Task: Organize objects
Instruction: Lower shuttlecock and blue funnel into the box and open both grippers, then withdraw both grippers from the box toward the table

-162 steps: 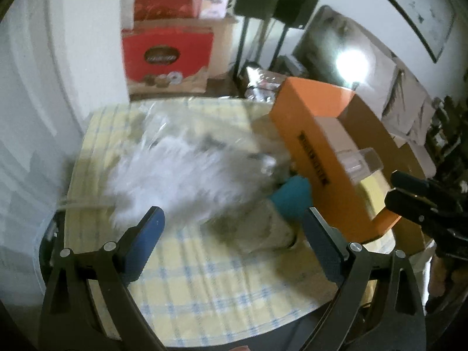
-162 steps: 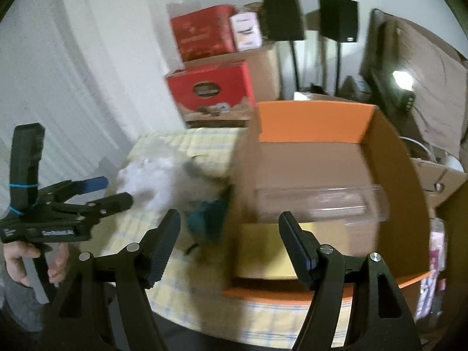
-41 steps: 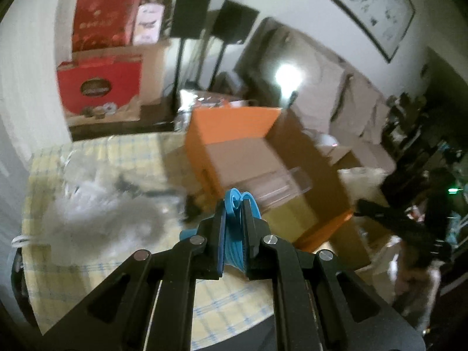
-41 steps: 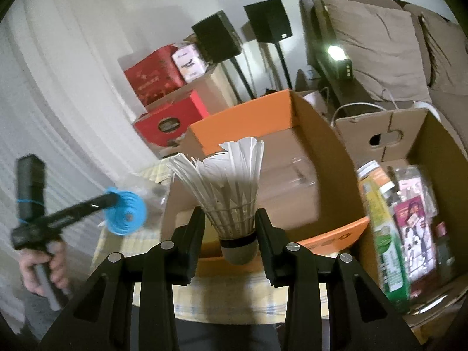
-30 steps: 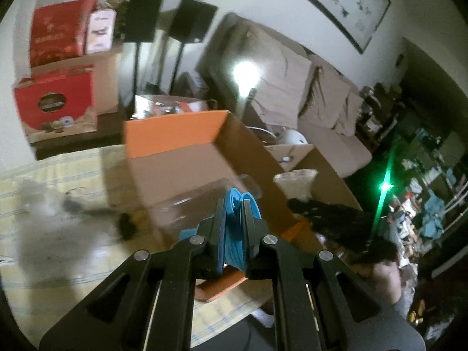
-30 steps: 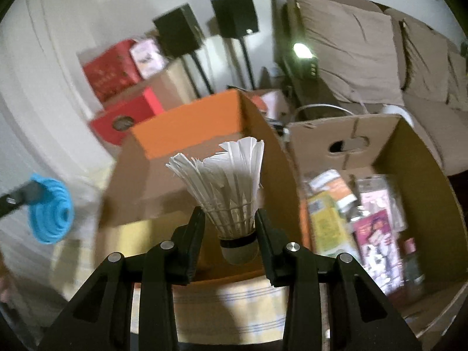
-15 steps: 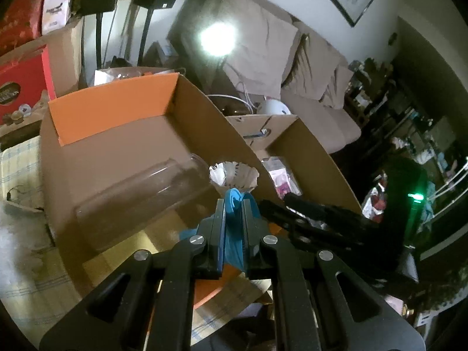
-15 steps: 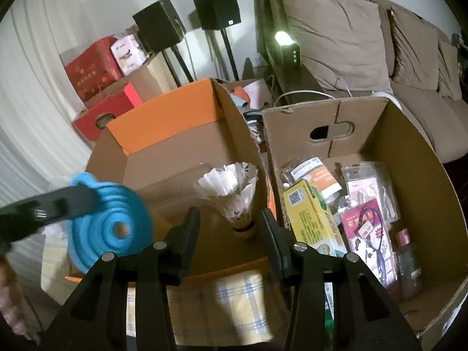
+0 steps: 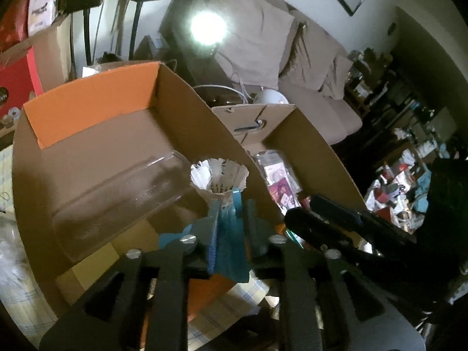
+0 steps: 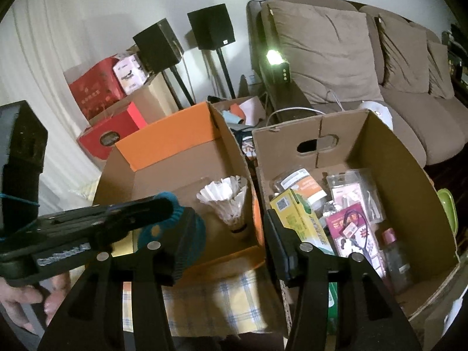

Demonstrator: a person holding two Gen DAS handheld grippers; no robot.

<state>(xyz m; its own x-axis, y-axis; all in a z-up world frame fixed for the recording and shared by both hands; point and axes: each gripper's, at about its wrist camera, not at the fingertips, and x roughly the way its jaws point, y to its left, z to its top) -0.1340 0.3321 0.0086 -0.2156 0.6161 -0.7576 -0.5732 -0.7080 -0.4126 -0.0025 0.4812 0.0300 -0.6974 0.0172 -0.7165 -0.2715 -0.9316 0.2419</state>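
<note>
Two cardboard boxes sit rim to rim: orange-flapped box (image 10: 163,143) holds a shuttlecock (image 10: 229,201) and clear tube (image 9: 122,193), brown box (image 10: 389,158) is packed with packets. Left hand-held gripper (image 9: 229,216) is opening around a blue funnel (image 9: 226,242) over the orange box; right hand-held gripper (image 10: 225,248) is opening, empty

Left gripper (image 9: 229,219) jaws opening around blue funnel (image 9: 226,242) — above orange-flapped box (image 9: 87,108), shuttlecock (image 9: 219,177) inside
</note>
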